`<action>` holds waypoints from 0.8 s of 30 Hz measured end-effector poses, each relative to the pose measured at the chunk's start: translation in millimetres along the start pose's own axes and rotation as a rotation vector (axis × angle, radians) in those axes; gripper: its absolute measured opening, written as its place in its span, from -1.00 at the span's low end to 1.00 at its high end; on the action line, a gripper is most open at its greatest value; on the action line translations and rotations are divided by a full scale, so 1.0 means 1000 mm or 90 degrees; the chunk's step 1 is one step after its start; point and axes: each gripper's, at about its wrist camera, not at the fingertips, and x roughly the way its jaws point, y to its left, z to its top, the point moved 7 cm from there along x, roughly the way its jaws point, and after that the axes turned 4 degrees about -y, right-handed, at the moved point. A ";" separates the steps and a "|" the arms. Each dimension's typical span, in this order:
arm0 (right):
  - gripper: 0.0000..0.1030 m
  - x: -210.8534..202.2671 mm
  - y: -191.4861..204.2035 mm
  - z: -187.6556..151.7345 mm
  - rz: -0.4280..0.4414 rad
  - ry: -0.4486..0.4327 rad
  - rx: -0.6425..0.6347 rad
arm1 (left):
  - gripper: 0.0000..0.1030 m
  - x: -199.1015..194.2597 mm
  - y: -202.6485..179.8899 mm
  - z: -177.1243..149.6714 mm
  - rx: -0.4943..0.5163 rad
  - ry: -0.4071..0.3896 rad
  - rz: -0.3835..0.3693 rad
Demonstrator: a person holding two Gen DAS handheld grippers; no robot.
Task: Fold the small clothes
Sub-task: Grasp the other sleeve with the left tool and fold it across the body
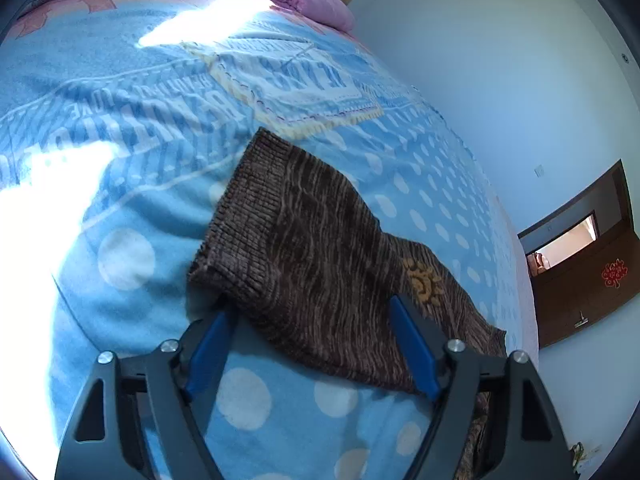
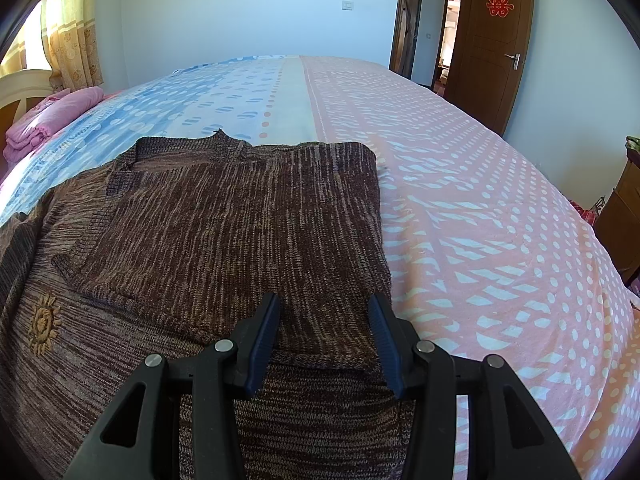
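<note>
A brown knit sweater (image 2: pixel 224 232) with a yellow sun emblem (image 2: pixel 42 326) lies on the bed, its right side folded over the body. In the left wrist view its sleeve (image 1: pixel 304 248) stretches across the blue blanket, cuff pointing away. My left gripper (image 1: pixel 310 312) is open, its fingers either side of the sleeve's near edge, with the left fingertip partly under the cuff. My right gripper (image 2: pixel 324 306) is open, just above the folded part's near edge, holding nothing.
The bed has a blue dotted blanket (image 1: pixel 120 184) and a pink patterned sheet (image 2: pixel 480 208). A pink folded quilt (image 2: pixel 48 116) lies at the head. A brown door (image 2: pixel 492 40) stands open at the right. White walls surround the bed.
</note>
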 end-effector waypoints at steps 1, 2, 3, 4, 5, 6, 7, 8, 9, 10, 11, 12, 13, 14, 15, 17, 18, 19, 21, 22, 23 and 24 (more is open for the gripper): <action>-0.07 0.000 0.000 0.000 0.000 0.000 0.000 | 0.18 0.002 0.002 0.004 -0.003 -0.005 0.002; -0.07 0.000 0.000 0.000 0.000 0.000 0.000 | 0.02 0.004 0.003 0.006 0.001 -0.010 0.009; -0.07 0.000 0.000 0.000 0.000 0.000 0.000 | -0.42 0.008 0.003 0.007 0.011 -0.008 0.011; -0.07 0.000 0.000 0.000 0.000 0.000 0.000 | -0.88 0.010 0.004 0.006 0.017 0.000 0.007; -0.07 0.000 0.000 0.000 0.000 0.000 0.000 | -0.82 0.015 0.006 0.006 0.014 0.017 -0.001; -0.07 0.000 0.000 0.000 0.000 0.000 0.000 | -0.84 0.016 0.010 0.007 0.009 0.021 -0.005; -0.07 0.000 0.000 0.000 0.000 0.000 0.000 | -0.84 0.014 0.010 0.010 0.010 0.014 -0.018; -0.07 0.000 0.000 0.000 0.000 0.000 0.000 | -0.84 0.012 0.009 0.016 0.023 0.007 -0.009; -0.06 0.000 0.000 0.000 0.000 0.000 0.000 | -0.84 0.009 0.007 0.022 0.043 -0.002 0.005; -0.07 0.000 0.000 0.000 0.000 0.000 0.000 | -0.84 0.004 0.004 0.031 0.066 -0.016 0.016; -0.07 0.000 0.000 0.000 0.000 0.000 0.000 | -0.84 -0.001 0.000 0.041 0.085 -0.031 0.023; -0.06 0.000 0.000 0.000 0.000 0.000 0.000 | -0.84 -0.006 -0.004 0.051 0.099 -0.046 0.026; -0.06 0.000 0.000 0.000 0.000 0.000 0.000 | -0.84 -0.013 -0.009 0.064 0.112 -0.061 0.026; -0.07 0.000 0.000 0.000 0.000 -0.001 0.000 | -0.84 -0.018 -0.014 0.075 0.125 -0.073 0.025; -0.07 0.000 0.000 0.000 0.000 -0.001 0.000 | -0.84 -0.022 -0.018 0.085 0.139 -0.084 0.027; -0.06 0.000 0.000 0.000 0.000 -0.001 0.000 | -0.84 -0.028 -0.027 0.104 0.173 -0.099 0.034; -0.06 0.000 0.000 0.000 0.000 -0.001 0.000 | -0.85 -0.029 -0.031 0.110 0.189 -0.103 0.035; -0.06 0.000 0.000 0.000 0.000 -0.001 0.000 | -0.84 -0.028 -0.035 0.114 0.204 -0.104 0.038; -0.06 0.000 0.000 0.000 -0.001 -0.002 -0.001 | -0.85 -0.024 -0.043 0.117 0.231 -0.104 0.043; -0.06 0.000 0.000 0.000 -0.002 -0.002 -0.001 | -0.85 -0.022 -0.050 0.114 0.249 -0.105 0.039; -0.06 0.000 0.000 0.000 -0.002 -0.002 -0.001 | -0.85 -0.022 -0.059 0.110 0.264 -0.106 0.031; -0.06 0.000 0.000 0.000 -0.002 -0.002 -0.001 | -0.85 -0.023 -0.070 0.104 0.282 -0.110 0.020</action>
